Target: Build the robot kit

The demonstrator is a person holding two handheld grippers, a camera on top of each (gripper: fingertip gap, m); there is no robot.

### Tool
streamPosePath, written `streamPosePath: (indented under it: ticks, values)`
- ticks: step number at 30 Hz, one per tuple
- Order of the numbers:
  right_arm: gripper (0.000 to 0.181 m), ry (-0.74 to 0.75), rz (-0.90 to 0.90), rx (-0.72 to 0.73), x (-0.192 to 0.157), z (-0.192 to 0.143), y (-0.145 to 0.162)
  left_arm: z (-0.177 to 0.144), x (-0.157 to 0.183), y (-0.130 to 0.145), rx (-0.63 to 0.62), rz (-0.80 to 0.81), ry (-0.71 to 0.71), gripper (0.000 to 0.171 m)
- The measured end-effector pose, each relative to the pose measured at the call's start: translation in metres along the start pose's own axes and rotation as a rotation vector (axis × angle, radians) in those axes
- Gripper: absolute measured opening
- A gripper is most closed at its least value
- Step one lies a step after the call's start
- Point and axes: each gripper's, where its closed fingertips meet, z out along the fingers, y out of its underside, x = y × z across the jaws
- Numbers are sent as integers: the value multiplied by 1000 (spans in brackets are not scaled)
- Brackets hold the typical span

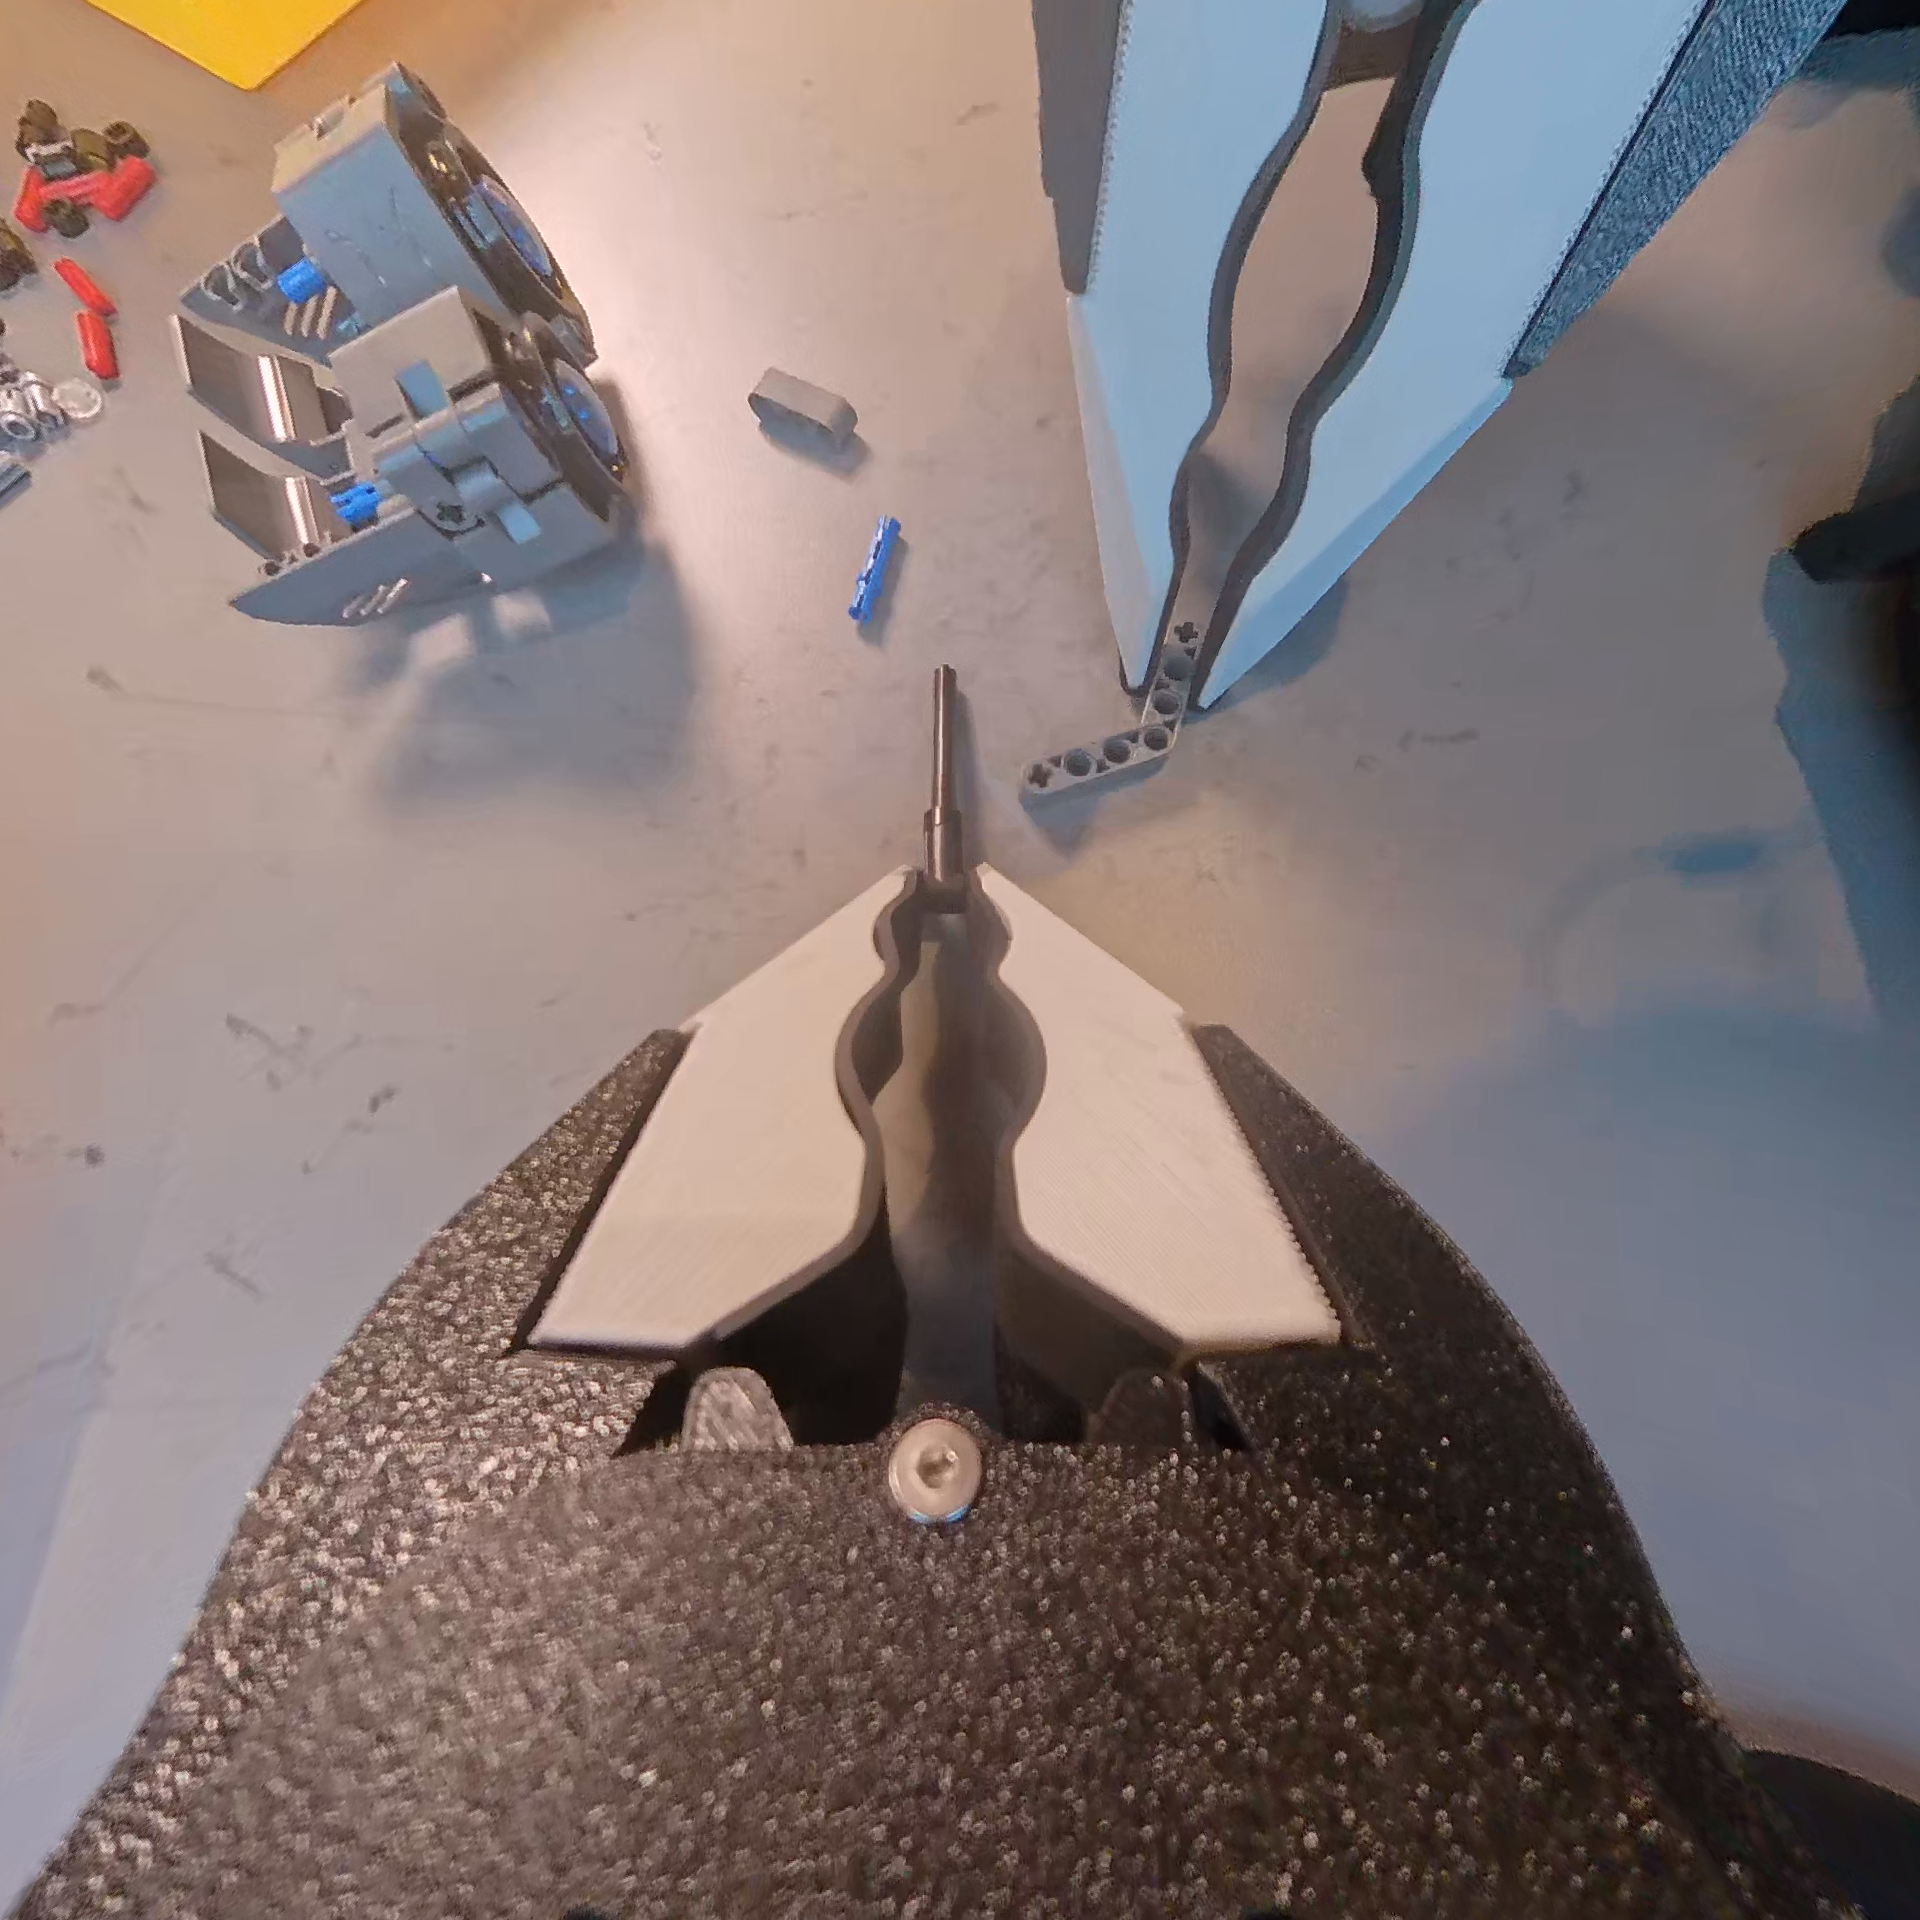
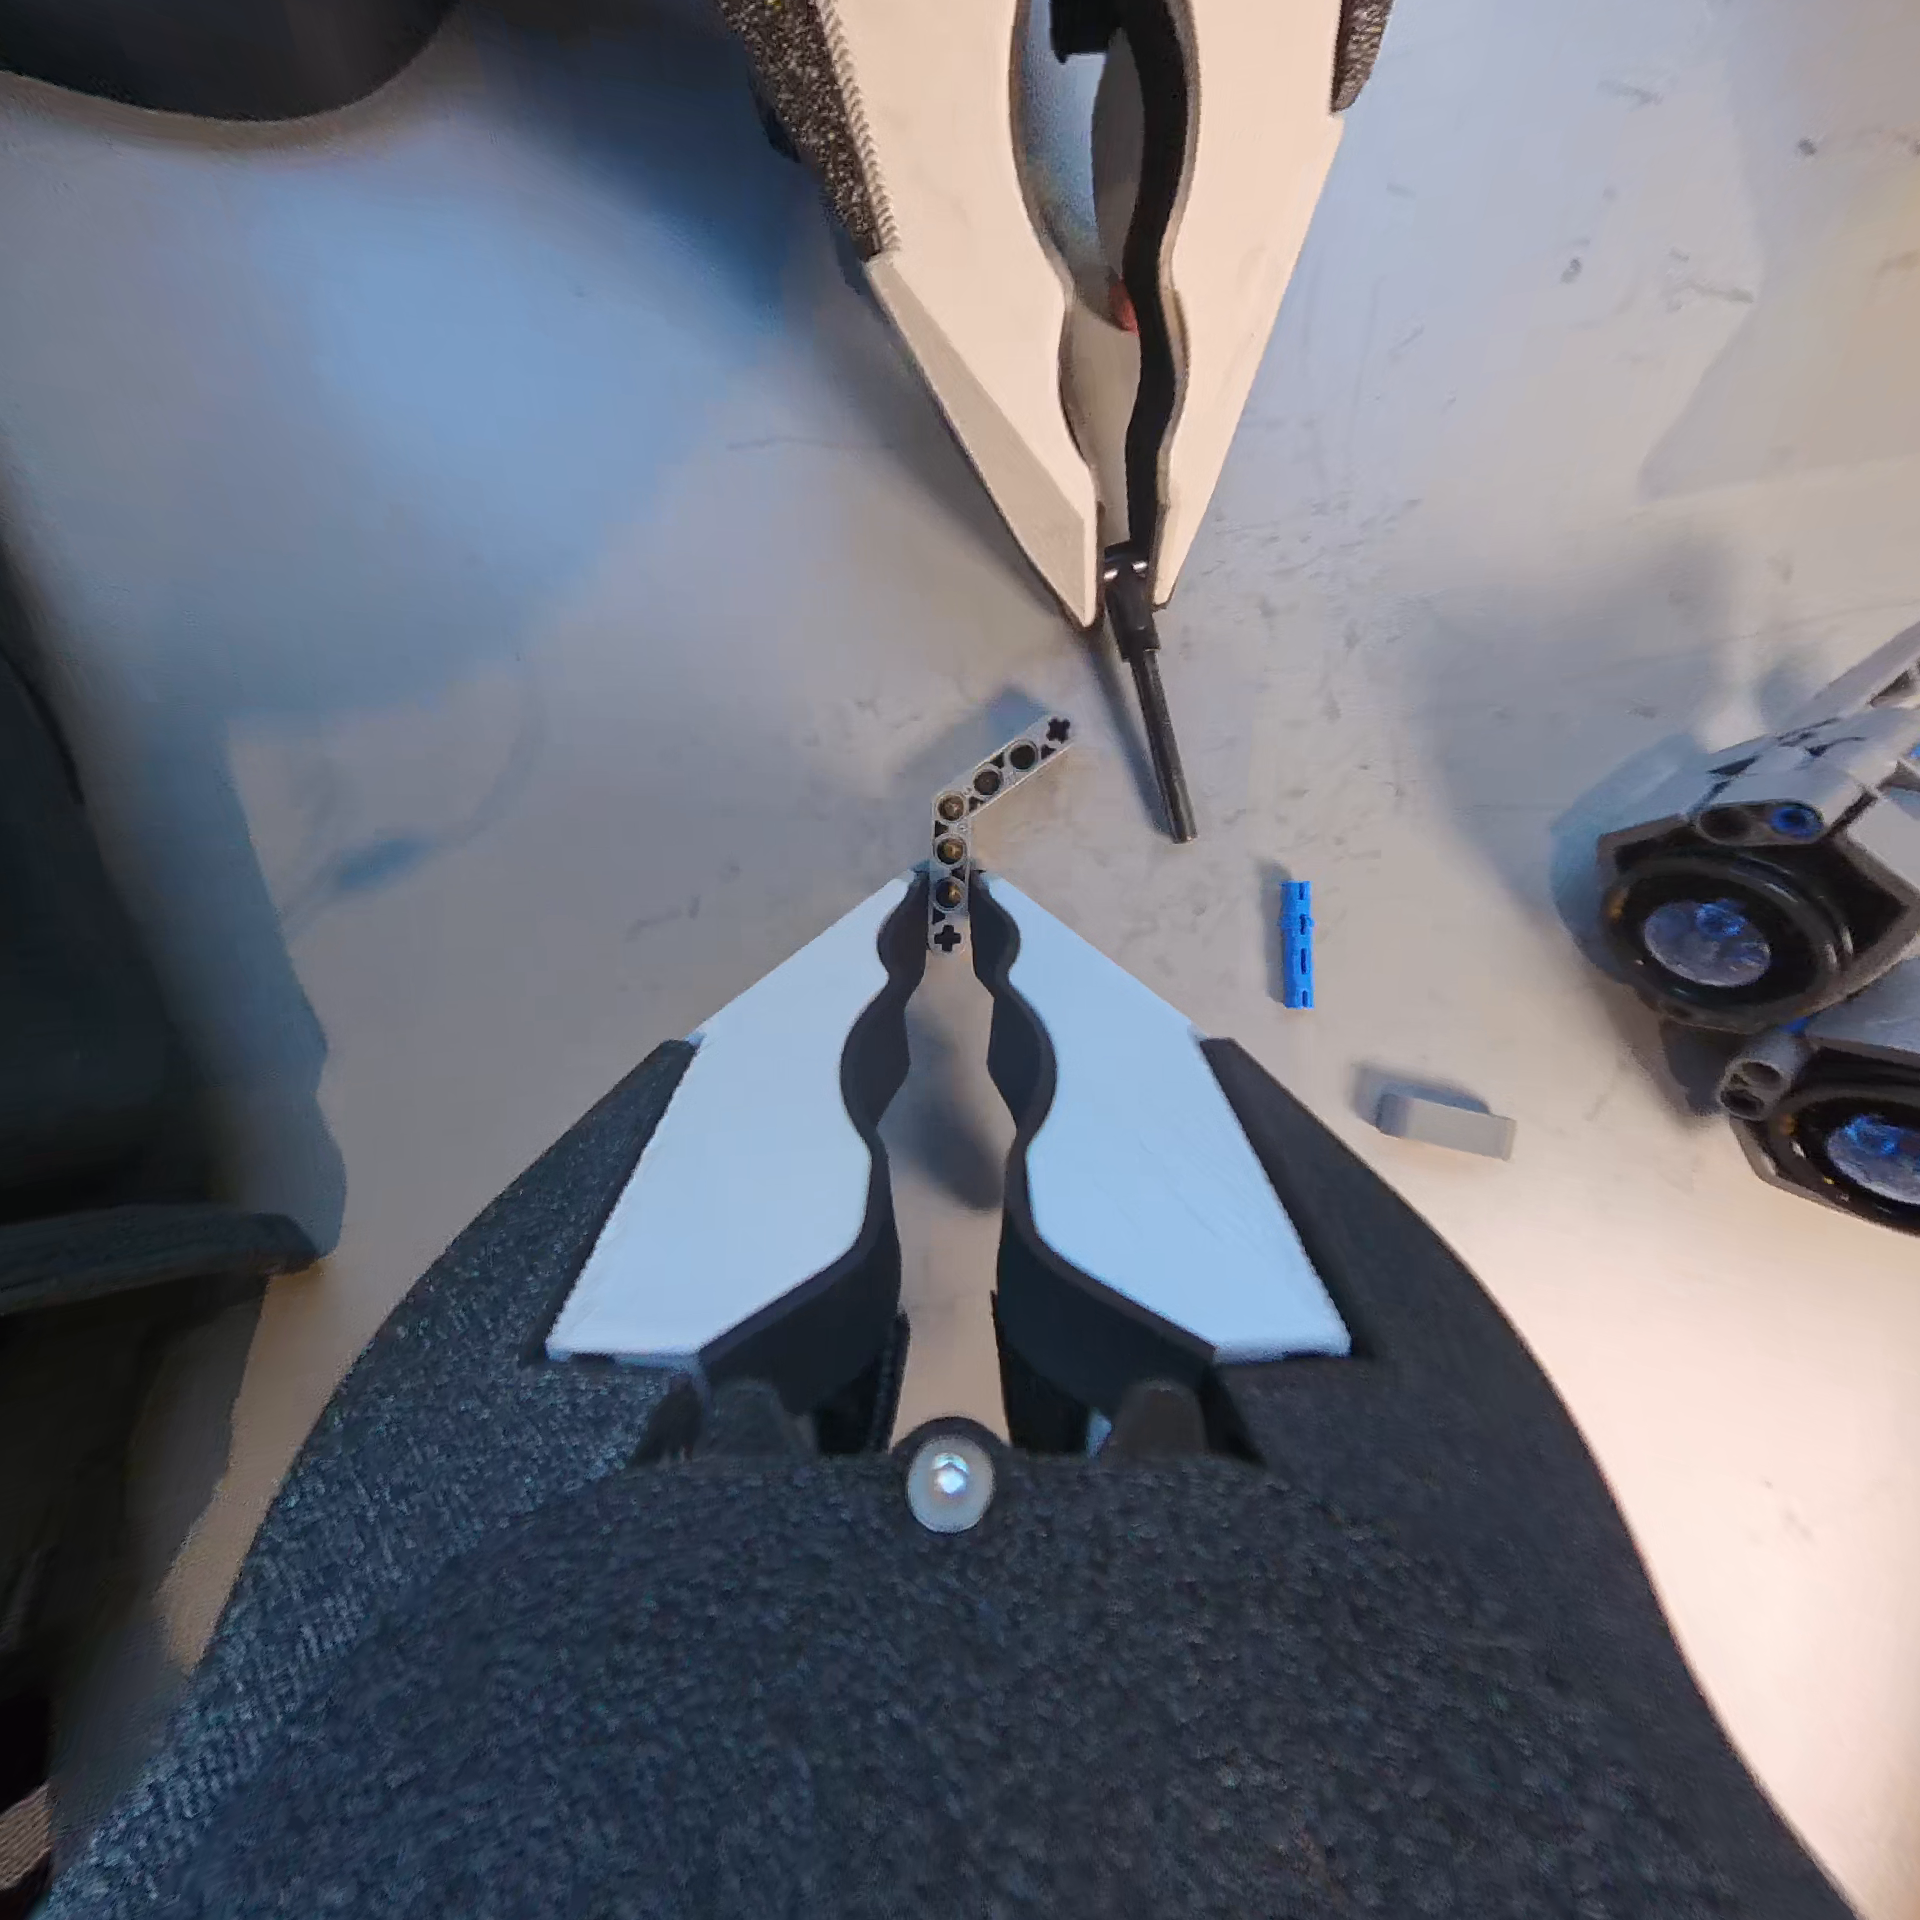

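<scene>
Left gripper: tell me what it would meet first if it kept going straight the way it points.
The left gripper, shut on a black axle, points toward the blue pin. The axle's tip would likely reach that first, passing the bent grey beam; depth is unclear.

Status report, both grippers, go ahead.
Left gripper shut on black axle. Right gripper shut on grey angled beam. Blue pin lies loose nearby.

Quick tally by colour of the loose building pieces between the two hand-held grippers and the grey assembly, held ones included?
Black: 1, the axle pinched in the left hand-held gripper.
Light grey: 1, the bent beam pinched in the right hand-held gripper.
Dark grey: 1, the small block lying on the table.
Blue: 1, the pin lying on the table.
Total: 4.
</scene>
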Motion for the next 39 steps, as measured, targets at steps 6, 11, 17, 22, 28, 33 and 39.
streamPosePath:
  ticks: [6, 11, 17, 22, 28, 33, 39]
  values:
    - [6, -127, 36, 267, 1, -24, -17, -13, -13, -17, 119, -116, -15, 7]
    - [6, -150, 71, 931, 34, -132, -60, -46, -11, -57, 403, -279, 119, 7]
    - [5, -318, 338, 1260, 62, -160, -55, -62, 9, -92, 603, -421, 328, 7]
    - [5, -473, 451, 1296, 58, -150, -64, -60, 14, -99, 626, -446, 346, 7]
    - [6, -579, 506, 1280, 51, -138, -69, -55, 16, -99, 595, -452, 326, 7]
    - [5, -556, 492, 1213, 47, -124, -70, -53, 16, -97, 575, -435, 303, 7]
    - [5, -546, 491, 1190, 46, -121, -69, -51, 18, -96, 555, -408, 278, 7]
